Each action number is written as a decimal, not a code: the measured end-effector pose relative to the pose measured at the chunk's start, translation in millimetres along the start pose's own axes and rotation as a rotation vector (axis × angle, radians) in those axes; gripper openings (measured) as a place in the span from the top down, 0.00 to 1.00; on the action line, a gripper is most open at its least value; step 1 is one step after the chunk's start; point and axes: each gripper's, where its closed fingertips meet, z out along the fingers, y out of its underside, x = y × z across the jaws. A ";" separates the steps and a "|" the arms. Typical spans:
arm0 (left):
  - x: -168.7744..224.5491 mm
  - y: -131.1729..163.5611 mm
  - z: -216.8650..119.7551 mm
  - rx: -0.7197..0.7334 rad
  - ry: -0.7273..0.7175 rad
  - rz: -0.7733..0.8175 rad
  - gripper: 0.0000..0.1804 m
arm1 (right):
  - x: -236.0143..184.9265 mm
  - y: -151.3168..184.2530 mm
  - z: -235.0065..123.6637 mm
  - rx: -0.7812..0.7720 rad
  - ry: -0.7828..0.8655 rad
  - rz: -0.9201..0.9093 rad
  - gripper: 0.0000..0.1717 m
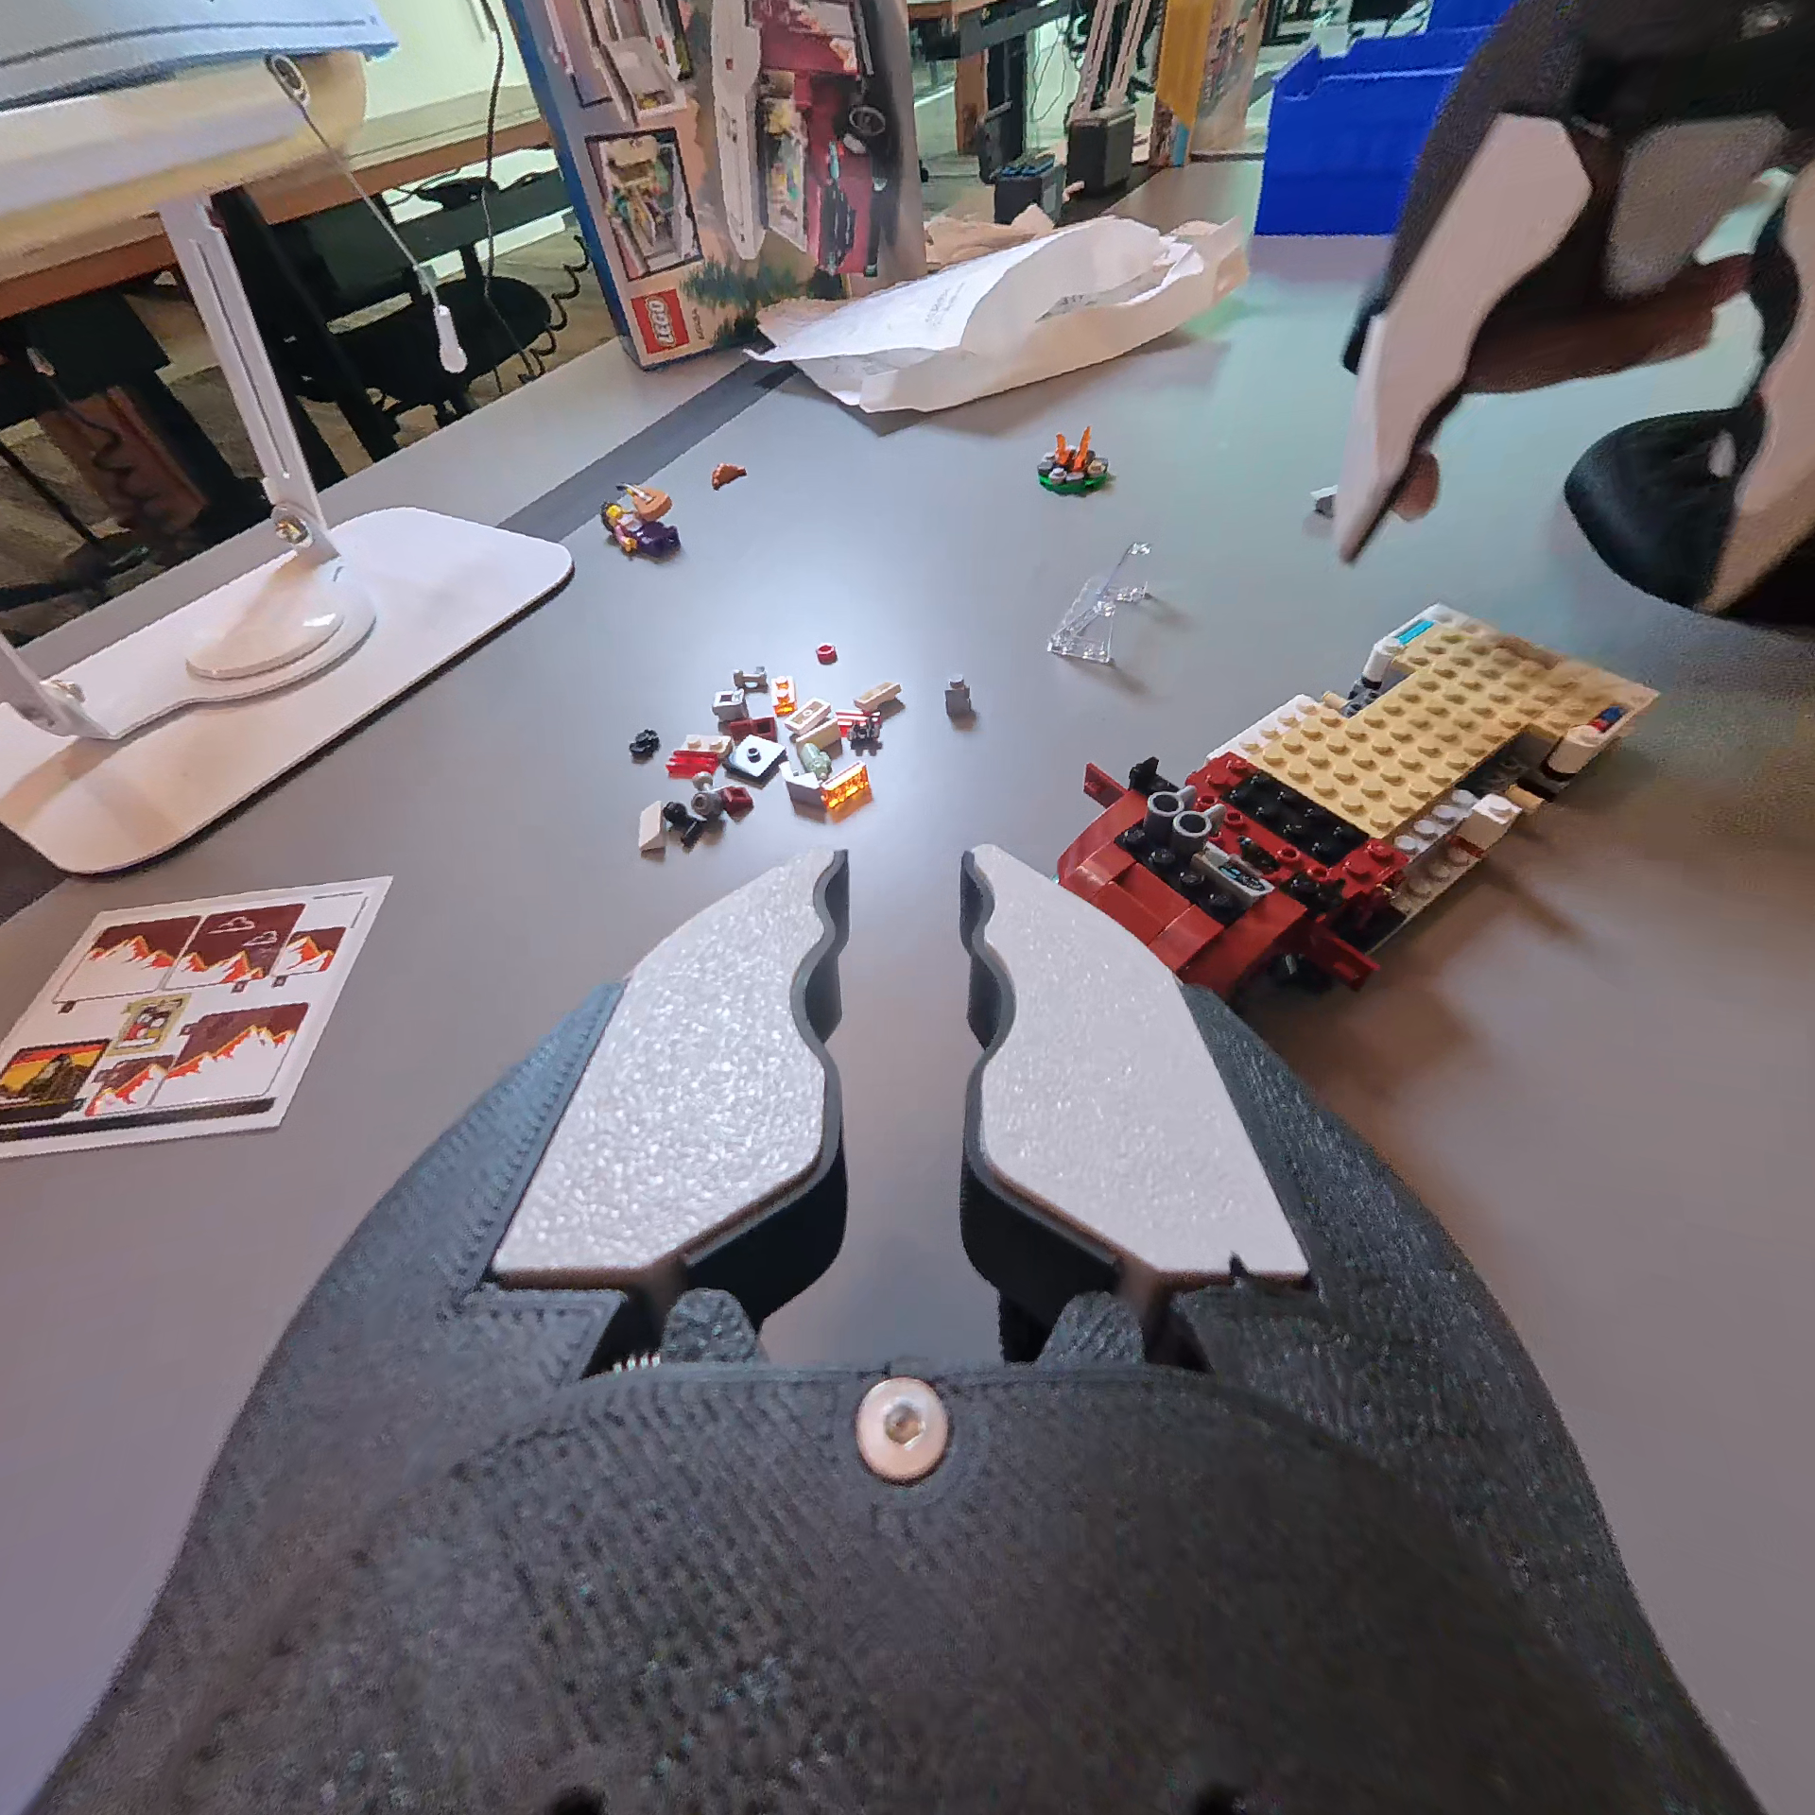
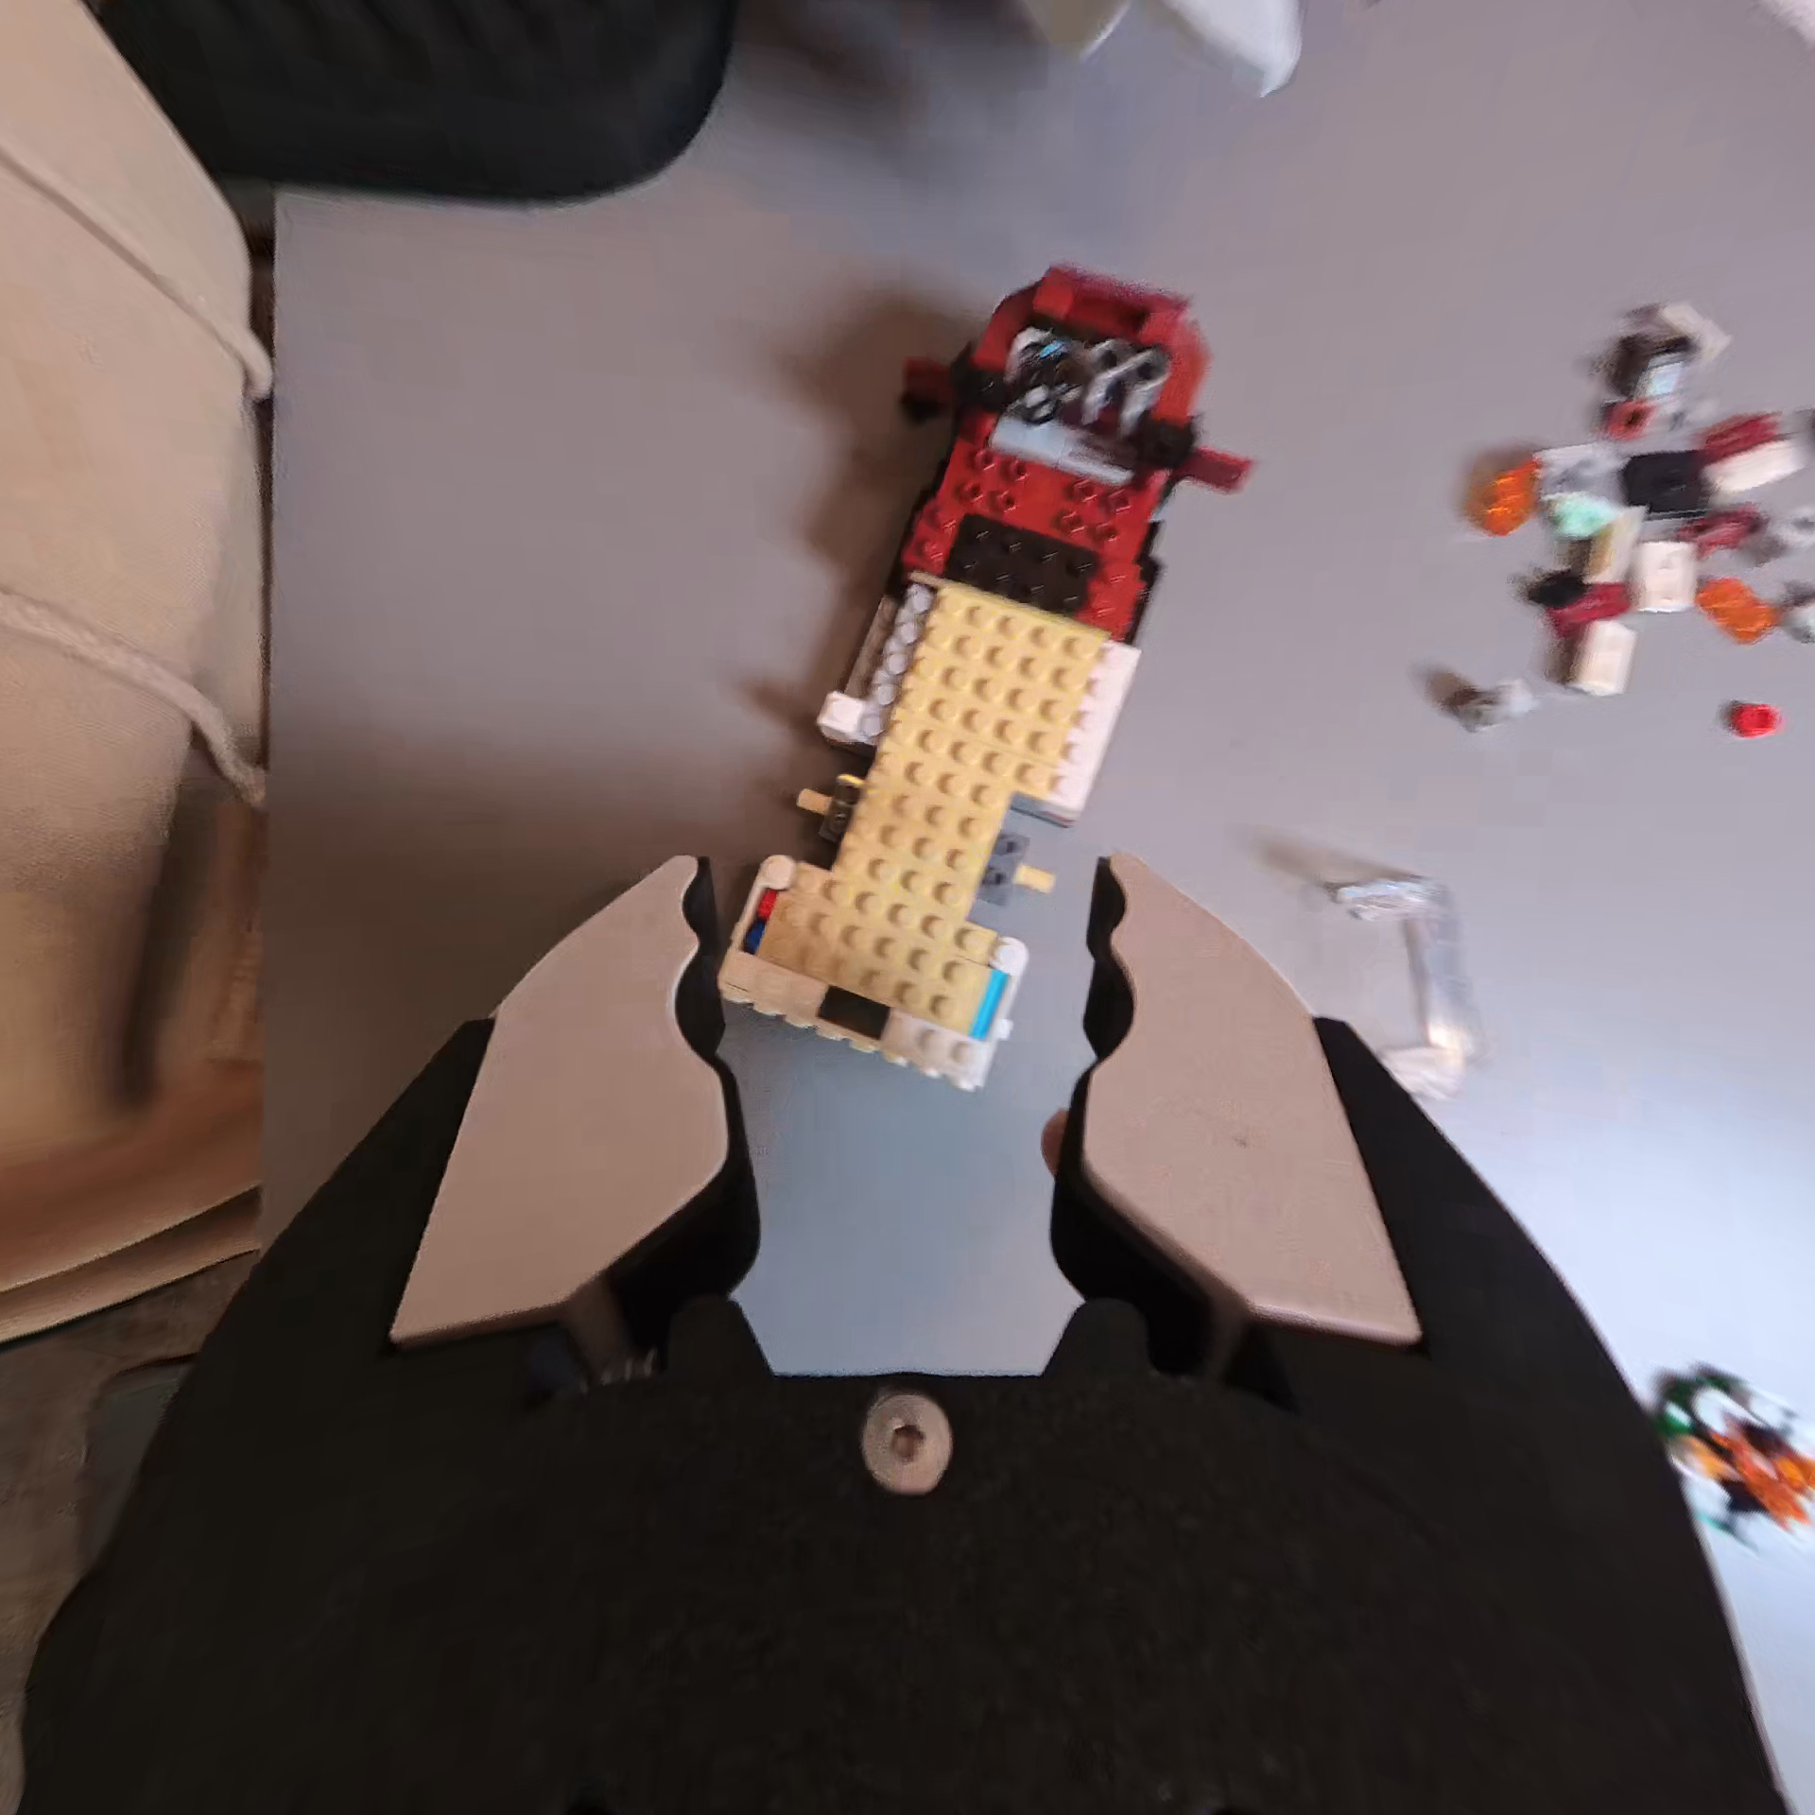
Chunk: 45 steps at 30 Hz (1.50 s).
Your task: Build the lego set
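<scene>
Both claws grip nothing. Left claw (image 1: pixel 904 864) hovers over the grey tabletop (image 1: pixel 491 1326), its fingers a little apart, with bare surface showing between them. Just ahead lies a scatter of loose small bricks (image 1: pixel 766 751); a half-built red and tan brick vehicle (image 1: pixel 1355 786) sits just to its right. Right claw (image 2: pixel 899 874) is spread wide above the vehicle's tan rear end (image 2: pixel 884 943), pads clear of it. A clear windscreen piece (image 1: pixel 1100 609), sticker sheet (image 1: pixel 167 1012), white lamp base (image 1: pixel 246 668), crumpled paper bag (image 1: pixel 1002 304) and set box (image 1: pixel 727 167) surround them.
</scene>
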 end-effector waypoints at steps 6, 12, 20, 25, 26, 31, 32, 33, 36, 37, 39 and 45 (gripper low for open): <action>17.9 -6.1 0.5 0.049 0.120 -0.009 0.82 | 85.2 10.8 -20.1 -0.101 0.239 -0.027 0.73; 35.1 -4.9 -2.5 0.044 0.231 0.014 0.79 | 109.9 30.8 7.3 -0.272 0.283 -0.177 0.83; 50.1 13.6 0.6 -0.054 0.313 0.070 0.78 | 121.3 30.5 11.3 -0.262 0.399 -0.334 0.99; 49.8 14.3 1.1 -0.061 0.313 0.064 0.79 | 106.6 5.8 4.7 -0.132 0.395 -0.458 0.99; 49.5 14.0 1.0 -0.059 0.313 0.062 0.79 | 101.8 -2.4 2.6 -0.102 0.392 -0.494 0.99; 49.3 10.1 -0.2 -0.030 0.310 0.057 0.80 | 67.0 -43.7 -0.4 0.020 0.339 -0.652 0.99; 50.7 7.7 -1.2 -0.018 0.320 0.049 0.81 | 59.1 -51.7 0.2 0.043 0.332 -0.681 0.99; 52.7 4.5 -2.3 -0.004 0.333 0.038 0.81 | 51.7 -59.3 0.9 0.063 0.328 -0.710 0.99; 62.9 -11.2 -8.8 0.068 0.398 -0.016 0.81 | 29.7 -82.0 3.4 0.134 0.324 -0.798 0.99; 68.1 -17.7 -12.4 0.099 0.439 -0.047 0.81 | 22.4 -88.9 4.1 0.158 0.325 -0.832 0.99; 77.2 -30.8 -20.7 0.162 0.526 -0.121 0.80 | 7.9 -100.5 6.4 0.198 0.316 -0.894 0.99; 104.1 -52.7 -44.2 0.262 0.755 -0.210 0.72 | -34.0 -128.7 15.4 0.285 0.251 -1.022 0.99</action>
